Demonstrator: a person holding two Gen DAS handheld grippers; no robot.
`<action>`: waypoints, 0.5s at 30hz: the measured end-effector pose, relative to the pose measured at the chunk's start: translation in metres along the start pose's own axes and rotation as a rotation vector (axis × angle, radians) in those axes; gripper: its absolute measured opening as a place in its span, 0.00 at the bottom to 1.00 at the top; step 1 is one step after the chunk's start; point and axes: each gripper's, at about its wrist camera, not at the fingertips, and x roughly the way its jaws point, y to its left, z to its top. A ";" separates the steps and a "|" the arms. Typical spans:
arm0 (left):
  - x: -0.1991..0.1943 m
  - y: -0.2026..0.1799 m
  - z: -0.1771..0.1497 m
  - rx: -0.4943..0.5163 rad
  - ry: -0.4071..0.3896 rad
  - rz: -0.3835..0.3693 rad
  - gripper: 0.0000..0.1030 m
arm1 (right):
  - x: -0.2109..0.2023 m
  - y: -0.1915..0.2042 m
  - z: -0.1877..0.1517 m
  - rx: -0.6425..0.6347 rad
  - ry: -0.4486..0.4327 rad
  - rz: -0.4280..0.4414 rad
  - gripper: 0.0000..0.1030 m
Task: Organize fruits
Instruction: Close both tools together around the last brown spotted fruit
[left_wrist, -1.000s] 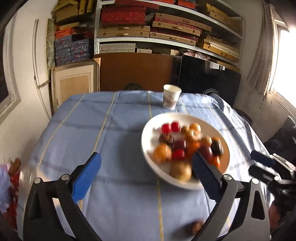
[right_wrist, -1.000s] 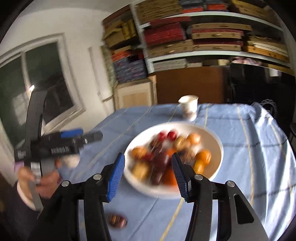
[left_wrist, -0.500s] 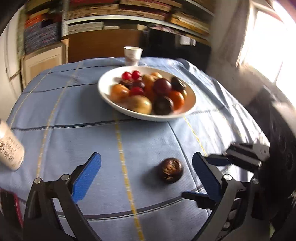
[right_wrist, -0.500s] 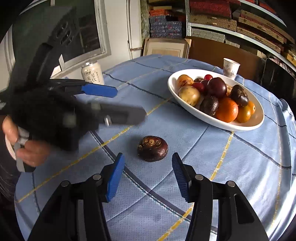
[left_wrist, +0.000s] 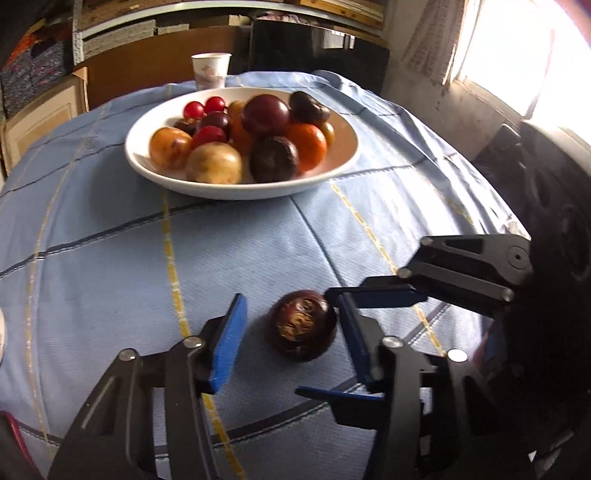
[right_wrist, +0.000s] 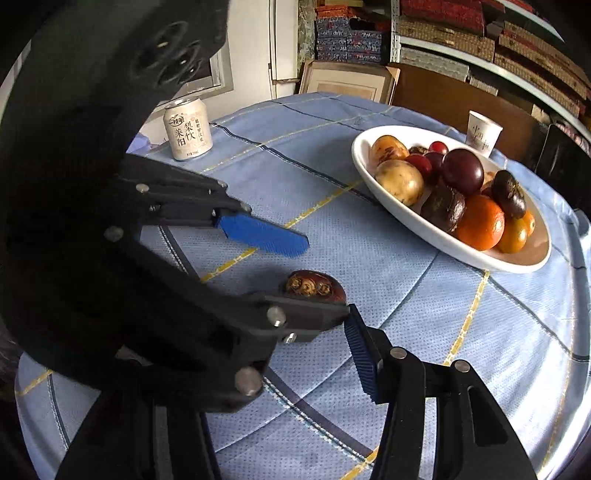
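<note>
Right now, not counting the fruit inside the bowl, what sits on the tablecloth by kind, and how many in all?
white bowl: 1
paper cup: 1
drink can: 1
loose dark fruit: 1
Total: 4

Left claw (left_wrist: 291, 341) closing, right claw (left_wrist: 373, 345) ajar

Around the dark fruit (left_wrist: 302, 325) on the desk (left_wrist: 110, 266) my left tongs (left_wrist: 291, 339) and right tongs (left_wrist: 369, 343) crowded each other, fingers crossing. Bare cloth lay open between fruit and bowl (left_wrist: 221, 188). Can (right_wrist: 187, 129) stood well apart, far left.
</note>
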 end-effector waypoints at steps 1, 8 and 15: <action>0.001 0.000 0.000 0.003 0.002 -0.007 0.43 | 0.001 -0.001 -0.001 0.000 0.002 0.003 0.52; 0.004 0.002 -0.001 -0.012 0.017 -0.057 0.38 | 0.002 -0.002 -0.003 0.010 0.005 -0.001 0.47; 0.003 0.005 -0.001 -0.041 0.018 -0.077 0.38 | 0.000 -0.003 -0.003 0.014 -0.004 -0.016 0.40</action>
